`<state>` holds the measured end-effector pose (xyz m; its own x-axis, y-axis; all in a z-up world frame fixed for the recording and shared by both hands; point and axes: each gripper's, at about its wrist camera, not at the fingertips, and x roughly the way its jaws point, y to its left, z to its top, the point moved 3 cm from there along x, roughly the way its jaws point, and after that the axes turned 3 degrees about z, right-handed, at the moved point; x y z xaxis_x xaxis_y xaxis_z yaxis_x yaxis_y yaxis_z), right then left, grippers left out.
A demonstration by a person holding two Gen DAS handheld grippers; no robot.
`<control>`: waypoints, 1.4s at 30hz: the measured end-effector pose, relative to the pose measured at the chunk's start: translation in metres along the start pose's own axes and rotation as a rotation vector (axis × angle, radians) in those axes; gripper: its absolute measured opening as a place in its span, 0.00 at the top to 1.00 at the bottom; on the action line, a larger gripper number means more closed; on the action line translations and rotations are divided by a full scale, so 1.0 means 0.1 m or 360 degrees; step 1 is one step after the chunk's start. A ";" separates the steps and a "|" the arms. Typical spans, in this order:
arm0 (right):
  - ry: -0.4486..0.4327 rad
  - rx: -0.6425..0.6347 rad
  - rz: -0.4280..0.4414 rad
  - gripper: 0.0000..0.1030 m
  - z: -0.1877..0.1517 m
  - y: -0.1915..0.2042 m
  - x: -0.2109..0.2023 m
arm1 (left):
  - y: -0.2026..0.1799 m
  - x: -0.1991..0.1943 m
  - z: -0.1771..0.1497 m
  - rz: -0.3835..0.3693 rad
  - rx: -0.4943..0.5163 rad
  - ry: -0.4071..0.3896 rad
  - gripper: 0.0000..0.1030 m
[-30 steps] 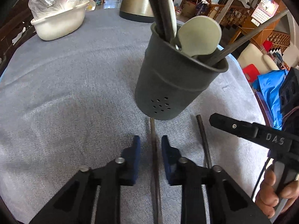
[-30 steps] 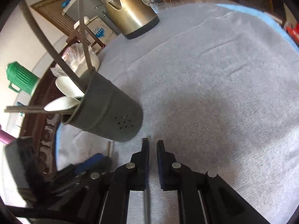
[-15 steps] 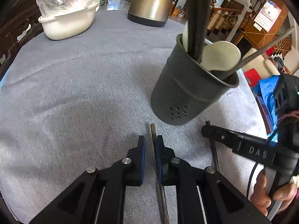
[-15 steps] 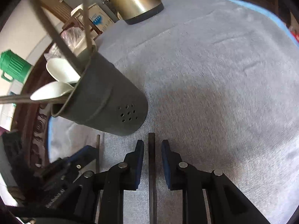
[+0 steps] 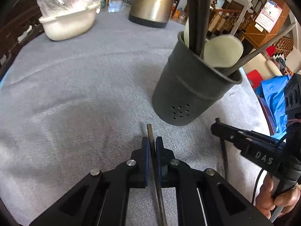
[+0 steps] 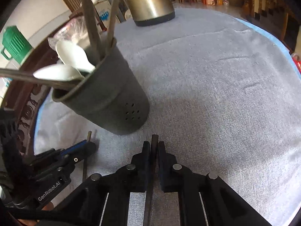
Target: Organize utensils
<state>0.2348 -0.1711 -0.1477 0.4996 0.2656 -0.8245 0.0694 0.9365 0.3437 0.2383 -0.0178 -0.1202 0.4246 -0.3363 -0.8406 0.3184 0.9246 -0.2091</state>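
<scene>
Left hand-held gripper (image 5: 152, 141) is pinching a chopstick (image 5: 150, 131) on the desk (image 5: 75, 94). Right hand-held gripper (image 6: 154, 146) is clamping a second chopstick (image 6: 154, 141), both near the holder (image 5: 188, 92).

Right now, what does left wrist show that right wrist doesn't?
Left wrist only: the white tub, a wall calendar, the blue sheet and the person's hand holding the right hand-held gripper.
Right wrist only: a green container.
Both: the grey utensil holder, the kettle, and each hand-held gripper shut on a chopstick.
</scene>
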 end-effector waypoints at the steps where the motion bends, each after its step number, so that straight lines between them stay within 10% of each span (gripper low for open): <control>1: -0.0034 0.0005 0.0020 0.91 0.00 -0.01 -0.05 | 0.01 -0.04 -0.01 0.0013 -0.0003 -0.0017 0.93; 15: -0.0202 0.0053 0.0162 0.91 -0.16 0.05 -0.31 | -0.07 -0.46 -0.11 0.0291 0.0093 -0.0203 0.93; 42: -0.0387 0.0248 0.0625 0.88 -0.34 -0.39 -0.28 | -0.05 -0.30 0.01 0.0417 0.0070 -0.0218 0.93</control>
<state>0.1889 -0.2069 -0.1531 0.6999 0.5135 -0.4964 -0.0458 0.7259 0.6862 0.2247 -0.0120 -0.0931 0.6066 -0.1110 -0.7873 0.2183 0.9754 0.0306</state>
